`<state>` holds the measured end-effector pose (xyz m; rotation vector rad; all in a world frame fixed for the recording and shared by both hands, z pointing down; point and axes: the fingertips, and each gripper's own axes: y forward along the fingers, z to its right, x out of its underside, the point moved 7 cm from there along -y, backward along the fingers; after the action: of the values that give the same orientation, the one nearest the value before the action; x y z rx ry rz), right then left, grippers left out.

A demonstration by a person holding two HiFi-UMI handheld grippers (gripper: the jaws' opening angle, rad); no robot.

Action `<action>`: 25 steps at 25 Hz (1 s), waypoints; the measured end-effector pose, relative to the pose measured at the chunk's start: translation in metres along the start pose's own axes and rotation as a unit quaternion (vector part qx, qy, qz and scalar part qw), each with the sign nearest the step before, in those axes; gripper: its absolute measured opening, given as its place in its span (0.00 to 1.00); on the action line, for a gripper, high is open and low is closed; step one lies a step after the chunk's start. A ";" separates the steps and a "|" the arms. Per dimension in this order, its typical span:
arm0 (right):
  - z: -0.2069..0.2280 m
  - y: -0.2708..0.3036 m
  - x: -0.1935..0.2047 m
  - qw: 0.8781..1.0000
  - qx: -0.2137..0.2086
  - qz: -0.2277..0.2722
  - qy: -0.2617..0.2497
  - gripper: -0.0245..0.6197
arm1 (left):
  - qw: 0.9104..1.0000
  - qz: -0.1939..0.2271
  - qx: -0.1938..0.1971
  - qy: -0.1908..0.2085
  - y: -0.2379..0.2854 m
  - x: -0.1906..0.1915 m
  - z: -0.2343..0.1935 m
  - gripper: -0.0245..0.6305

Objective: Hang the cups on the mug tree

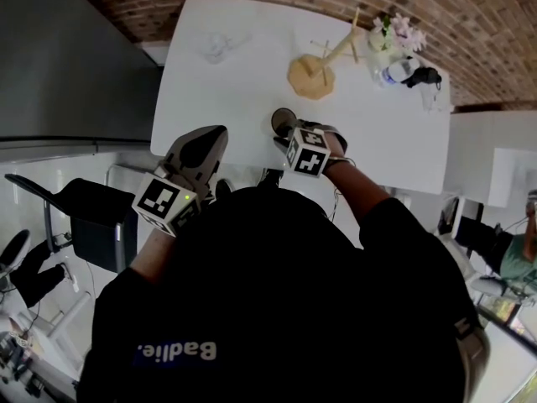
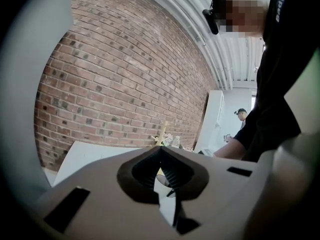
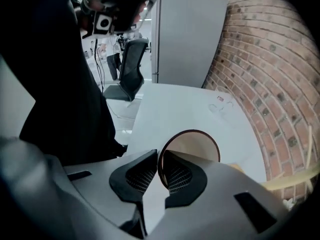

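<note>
Left tongs (image 2: 161, 153) closed, near level, right tongs (image 3: 158, 157) angled down, clamping cup (image 3: 192, 145) rim

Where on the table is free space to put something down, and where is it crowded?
Bare: the table from the mug tree to the near right edge; also the left strip between the clear item and the left gripper. Crowded: the far right corner, with flowers and a dark object.

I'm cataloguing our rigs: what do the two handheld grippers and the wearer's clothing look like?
The left gripper and right gripper match: pale grey moulded fingers with black ribbed pads. Each carries a cube of black-and-white square markers. The person wears a black top with white lettering.
</note>
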<state>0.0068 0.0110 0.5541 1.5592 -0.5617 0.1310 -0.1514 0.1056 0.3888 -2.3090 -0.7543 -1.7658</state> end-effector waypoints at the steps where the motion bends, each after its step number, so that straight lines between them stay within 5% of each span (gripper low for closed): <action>1: 0.003 -0.009 -0.002 1.000 0.003 0.015 0.008 0.13 | 1.000 -0.001 -0.001 0.007 0.005 -0.002 0.000 0.04; 14: 0.058 -0.120 -0.033 0.971 0.025 0.223 0.078 0.13 | 0.994 -0.032 -0.007 0.103 0.071 -0.014 0.001 0.06; 25: 0.084 -0.151 -0.035 0.953 0.007 0.291 0.082 0.13 | 0.968 -0.132 0.007 0.214 0.124 0.006 -0.026 0.49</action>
<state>0.0189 -0.0660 0.3958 1.3403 -0.8743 0.7065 -0.1148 -0.0105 0.4256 -1.7787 -1.0143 -2.2538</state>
